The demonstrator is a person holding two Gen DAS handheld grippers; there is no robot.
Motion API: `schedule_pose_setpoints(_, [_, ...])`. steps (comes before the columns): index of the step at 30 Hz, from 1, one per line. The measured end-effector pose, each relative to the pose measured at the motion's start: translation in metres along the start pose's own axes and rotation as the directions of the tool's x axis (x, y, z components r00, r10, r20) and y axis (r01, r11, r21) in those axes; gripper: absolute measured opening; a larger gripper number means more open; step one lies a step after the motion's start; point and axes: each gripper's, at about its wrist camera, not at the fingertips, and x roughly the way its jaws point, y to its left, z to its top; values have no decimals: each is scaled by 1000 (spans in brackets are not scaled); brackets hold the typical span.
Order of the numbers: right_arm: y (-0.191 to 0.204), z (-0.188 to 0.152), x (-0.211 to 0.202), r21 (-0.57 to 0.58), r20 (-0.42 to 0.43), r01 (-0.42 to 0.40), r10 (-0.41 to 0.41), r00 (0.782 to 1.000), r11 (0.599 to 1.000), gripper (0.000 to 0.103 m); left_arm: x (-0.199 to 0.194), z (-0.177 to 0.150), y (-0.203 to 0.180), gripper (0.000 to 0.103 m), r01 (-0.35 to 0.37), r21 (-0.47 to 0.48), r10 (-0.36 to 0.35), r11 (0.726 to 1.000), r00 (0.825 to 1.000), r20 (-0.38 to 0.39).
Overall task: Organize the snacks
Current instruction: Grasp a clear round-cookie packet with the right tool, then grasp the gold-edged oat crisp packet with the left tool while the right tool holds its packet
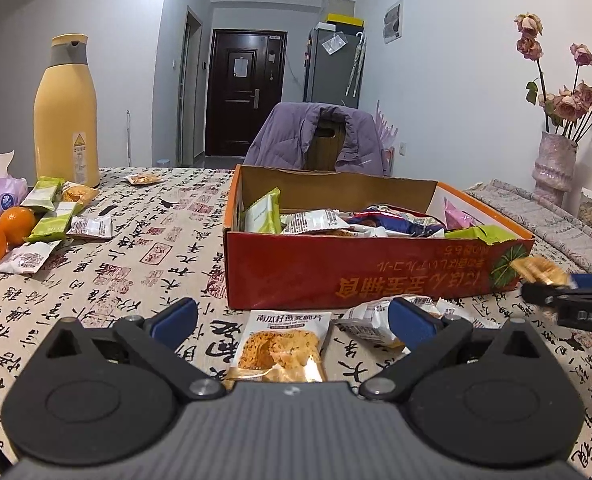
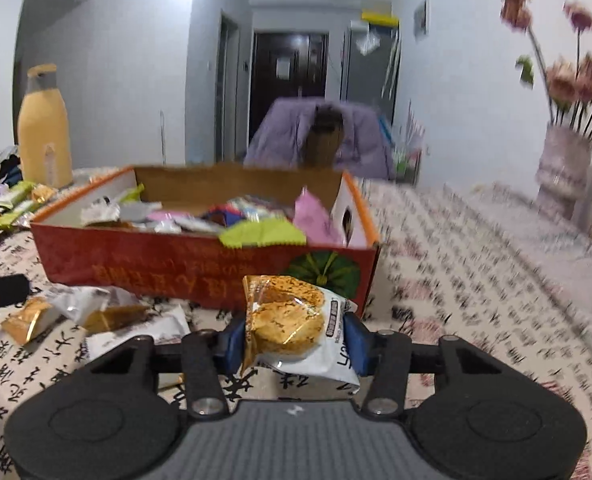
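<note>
A red cardboard box (image 1: 376, 272) holding several snack packets stands on the table; it also shows in the right wrist view (image 2: 167, 264). My left gripper (image 1: 291, 316) is open, low over a white-and-gold oat crisp packet (image 1: 283, 344) lying between its fingers in front of the box. My right gripper (image 2: 293, 340) is shut on another oat crisp packet (image 2: 296, 328), held above the table just in front of the box's right corner. It shows at the right edge of the left wrist view (image 1: 568, 284). More packets (image 2: 95, 312) lie before the box.
A yellow thermos (image 1: 65, 112), oranges (image 1: 3, 232) and several green and white packets (image 1: 51, 216) sit at the left. A vase of pink flowers (image 1: 554, 172) stands at the right. A chair with a purple jacket (image 1: 316, 140) is behind the box.
</note>
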Motion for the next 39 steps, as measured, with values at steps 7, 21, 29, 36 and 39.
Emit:
schedule_pose_setpoints(7, [8, -3, -14, -37, 76, -7, 10, 997, 999, 49, 10, 3, -3, 103, -39, 33, 42, 999, 994, -101])
schedule_pose_setpoints(21, [1, -10, -11, 17, 89, -23, 22, 996, 1000, 49, 46, 13, 0, 100, -69, 74, 85, 995, 964, -250])
schedule_pose_setpoints(29, [3, -11, -12, 11, 90, -27, 26, 996, 1000, 50, 56, 6, 0, 84, -58, 69, 75, 996, 954, -290])
schedule_pose_setpoints(36, [3, -12, -12, 9, 91, -26, 25, 996, 1000, 50, 49, 5, -2, 52, -43, 75, 61, 996, 963, -261])
schedule_pose_setpoints(39, [4, -12, -12, 9, 94, -26, 25, 995, 1000, 50, 45, 4, -1, 50, -36, 66, 52, 997, 966, -253])
